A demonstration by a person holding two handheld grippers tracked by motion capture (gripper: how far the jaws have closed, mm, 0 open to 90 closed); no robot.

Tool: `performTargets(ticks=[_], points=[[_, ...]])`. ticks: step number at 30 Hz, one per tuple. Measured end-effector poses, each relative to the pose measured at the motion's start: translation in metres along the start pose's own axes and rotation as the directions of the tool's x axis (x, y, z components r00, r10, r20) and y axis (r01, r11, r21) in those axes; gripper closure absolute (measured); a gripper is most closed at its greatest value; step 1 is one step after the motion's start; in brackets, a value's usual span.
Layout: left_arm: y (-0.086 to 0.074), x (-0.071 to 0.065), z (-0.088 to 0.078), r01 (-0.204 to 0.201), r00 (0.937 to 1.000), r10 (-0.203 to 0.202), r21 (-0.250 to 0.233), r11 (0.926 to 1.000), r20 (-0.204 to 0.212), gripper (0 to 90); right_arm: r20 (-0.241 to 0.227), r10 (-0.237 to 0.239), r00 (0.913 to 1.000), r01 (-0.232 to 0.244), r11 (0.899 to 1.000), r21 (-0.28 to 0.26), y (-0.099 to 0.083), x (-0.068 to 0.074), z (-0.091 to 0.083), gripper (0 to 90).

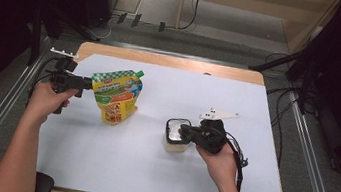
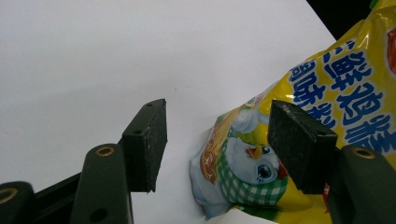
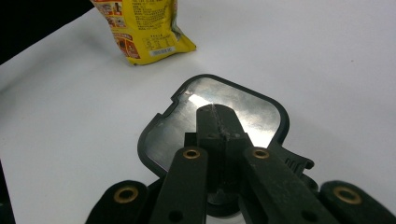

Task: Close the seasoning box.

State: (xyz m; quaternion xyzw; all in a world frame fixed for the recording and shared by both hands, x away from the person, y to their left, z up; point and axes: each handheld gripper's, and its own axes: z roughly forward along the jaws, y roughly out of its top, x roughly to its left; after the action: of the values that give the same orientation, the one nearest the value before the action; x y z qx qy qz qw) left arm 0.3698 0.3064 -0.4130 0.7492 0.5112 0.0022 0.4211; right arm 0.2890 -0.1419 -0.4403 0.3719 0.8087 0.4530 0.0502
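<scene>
Yellow pouch stands upright in the left half of the tabletop, toward the far edge, with its green spout cap at the top. The left gripper is held level at the pouch's upper left corner; in the left gripper view its jaws stand apart, one on either side of the pouch's corner, and whether the pads press on the foil cannot be told. The right gripper is over a small container with a black-rimmed, shiny lid, which sits right of the tabletop's centre and well apart from the pouch. In the right gripper view its jaws are brought fully together, their tips over the middle of the lid, with nothing between them. The tabletop surface is white, with a wooden margin along the far edge.
</scene>
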Motion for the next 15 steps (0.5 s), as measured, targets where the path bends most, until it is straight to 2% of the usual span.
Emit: performTargets(ticks=[9,15], points=[[-0.0039,-0.0007,-0.0007,-0.002,1.0,0.002,0.006,1.0,-0.007,38.0,-0.004,-0.017,0.9998,0.017,1.0,-0.001,0.001,0.0015,0.0015,88.6],[-0.0045,0.0005,-0.0016,0.003,1.0,-0.003,0.002,1.0,-0.008,38.0,-0.015,-0.024,0.9996,0.024,1.0,-0.009,0.0019,0.0014,0.0027,82.0]])
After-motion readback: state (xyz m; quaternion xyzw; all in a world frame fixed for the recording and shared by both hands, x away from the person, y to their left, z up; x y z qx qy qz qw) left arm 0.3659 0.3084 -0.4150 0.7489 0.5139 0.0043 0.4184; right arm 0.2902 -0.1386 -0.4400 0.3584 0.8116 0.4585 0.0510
